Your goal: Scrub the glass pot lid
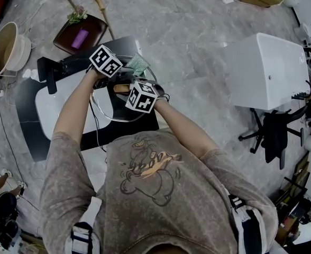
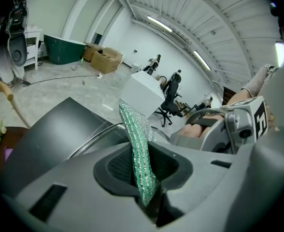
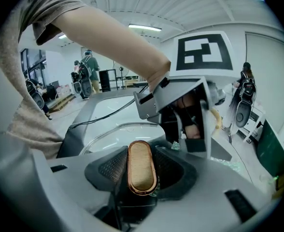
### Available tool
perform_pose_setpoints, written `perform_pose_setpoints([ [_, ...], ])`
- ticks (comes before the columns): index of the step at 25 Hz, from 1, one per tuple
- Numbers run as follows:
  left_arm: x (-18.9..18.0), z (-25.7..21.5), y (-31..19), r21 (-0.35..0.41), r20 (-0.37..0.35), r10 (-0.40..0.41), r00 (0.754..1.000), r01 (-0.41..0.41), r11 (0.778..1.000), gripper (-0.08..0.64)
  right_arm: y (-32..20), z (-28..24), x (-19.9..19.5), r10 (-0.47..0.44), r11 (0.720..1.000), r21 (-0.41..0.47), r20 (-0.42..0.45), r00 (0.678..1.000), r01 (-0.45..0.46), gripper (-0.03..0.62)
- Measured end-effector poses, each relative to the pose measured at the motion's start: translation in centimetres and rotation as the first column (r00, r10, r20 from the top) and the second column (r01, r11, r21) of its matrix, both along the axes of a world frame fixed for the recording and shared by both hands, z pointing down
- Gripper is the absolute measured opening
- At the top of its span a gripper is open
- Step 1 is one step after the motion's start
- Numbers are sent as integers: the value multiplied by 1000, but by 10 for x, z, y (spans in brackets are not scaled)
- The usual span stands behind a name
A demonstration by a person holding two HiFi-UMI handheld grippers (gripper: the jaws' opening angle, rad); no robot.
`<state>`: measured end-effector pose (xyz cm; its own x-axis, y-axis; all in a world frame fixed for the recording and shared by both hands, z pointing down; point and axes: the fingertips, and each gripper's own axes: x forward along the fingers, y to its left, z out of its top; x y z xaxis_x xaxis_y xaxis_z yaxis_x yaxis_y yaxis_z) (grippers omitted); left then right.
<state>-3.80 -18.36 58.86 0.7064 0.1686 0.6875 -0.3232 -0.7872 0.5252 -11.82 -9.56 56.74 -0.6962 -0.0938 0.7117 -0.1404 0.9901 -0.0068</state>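
The glass pot lid (image 1: 109, 106) is held above a white basin (image 1: 52, 110) on the black table (image 1: 28, 97). My right gripper (image 1: 128, 90) is shut on the lid's oval gold-brown knob (image 3: 141, 167). The same knob (image 1: 121, 88) shows beside the right marker cube in the head view. The lid's steel rim (image 3: 106, 132) curves just beyond the right gripper (image 3: 141, 170). My left gripper (image 1: 125, 66) is shut on a green glittery scrub cloth (image 2: 136, 144), which sticks up past its jaws over the lid's rim (image 2: 91, 140). The cloth (image 1: 137, 64) sits at the lid's far edge. The left gripper (image 2: 144, 175) is close beside the right one.
A white cabinet (image 1: 266, 70) stands to the right with a black office chair (image 1: 274, 134) by it. A brown basket with a purple item (image 1: 84, 35) and a large bowl (image 1: 6, 49) lie on the floor at the far left. A black bar (image 1: 49, 73) lies at the table's left end.
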Motion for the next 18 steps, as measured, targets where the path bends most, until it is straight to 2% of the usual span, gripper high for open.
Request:
perform_pose_setpoints([
  [3, -5, -3, -1, 18, -1, -1, 1000, 1, 1000, 83, -1, 1, 0, 2, 1000, 0, -2, 1000, -2, 193],
  [10, -31, 1, -4, 48, 30, -75, 997, 73, 996, 83, -2, 2, -1, 7, 1000, -7, -9, 1000, -7, 193],
  [18, -60, 4, -6, 71, 49, -195, 980, 192, 979, 83, -3, 1, -2, 5, 1000, -11, -5, 1000, -5, 193],
])
